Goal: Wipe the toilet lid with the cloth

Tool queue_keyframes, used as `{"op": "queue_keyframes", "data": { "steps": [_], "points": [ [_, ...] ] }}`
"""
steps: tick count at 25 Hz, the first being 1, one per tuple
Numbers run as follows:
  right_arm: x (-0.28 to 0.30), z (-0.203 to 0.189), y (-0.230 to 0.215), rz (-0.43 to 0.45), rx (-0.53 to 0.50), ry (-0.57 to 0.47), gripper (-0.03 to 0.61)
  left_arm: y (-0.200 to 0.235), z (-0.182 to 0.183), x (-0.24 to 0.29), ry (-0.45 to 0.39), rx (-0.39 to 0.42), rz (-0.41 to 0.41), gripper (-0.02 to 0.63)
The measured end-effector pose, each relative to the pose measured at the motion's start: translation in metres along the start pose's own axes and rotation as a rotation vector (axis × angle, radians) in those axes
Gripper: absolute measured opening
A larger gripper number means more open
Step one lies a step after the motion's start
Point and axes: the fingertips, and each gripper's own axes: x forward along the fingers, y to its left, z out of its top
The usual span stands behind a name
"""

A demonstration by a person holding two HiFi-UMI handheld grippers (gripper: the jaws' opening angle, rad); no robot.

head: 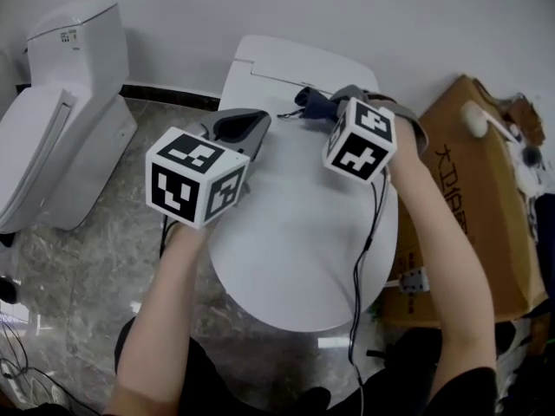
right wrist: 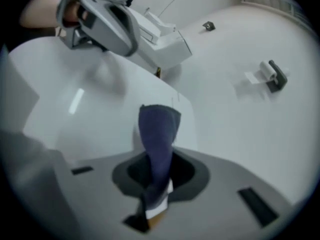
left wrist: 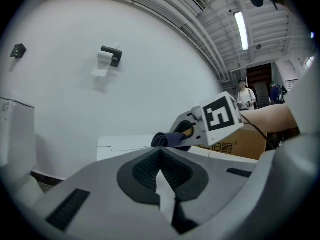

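The dark blue cloth [head: 312, 104] hung pinched in the right claw [right wrist: 156, 176] near the back of the white toilet lid [head: 295, 224]. The left claw [left wrist: 161, 164] hovered nearby, pressed together, empty. The cardboard box's [head: 486, 198] lettering was unreadable. Only the gripper views showed the wall's paper roll [left wrist: 106, 57].

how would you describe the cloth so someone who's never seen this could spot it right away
Find the big white toilet lid in the middle of the head view and follow it to its far end by the wall. There the right gripper is shut on the cloth. It is small, dark blue and crumpled, the only dark soft thing against the white.
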Motion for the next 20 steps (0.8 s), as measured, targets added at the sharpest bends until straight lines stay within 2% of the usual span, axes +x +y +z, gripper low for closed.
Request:
{"op": "queue_keyframes", "data": {
  "steps": [10, 14, 20],
  "points": [
    [0.072, 0.013, -0.034, 0.002, -0.031, 0.062, 0.064, -0.006, 0.0, 0.0, -0.004, 0.0, -0.015, 0.014],
    [0.092, 0.017, -0.046, 0.003, -0.013, 0.058, 0.064, -0.002, -0.001, -0.001, 0.001, -0.004, 0.0, 0.014],
    [0.105, 0.019, -0.039, 0.046, -0.038, 0.074, 0.064, -0.001, -0.001, -0.001, -0.001, -0.004, -0.002, 0.014]
  ]
}}
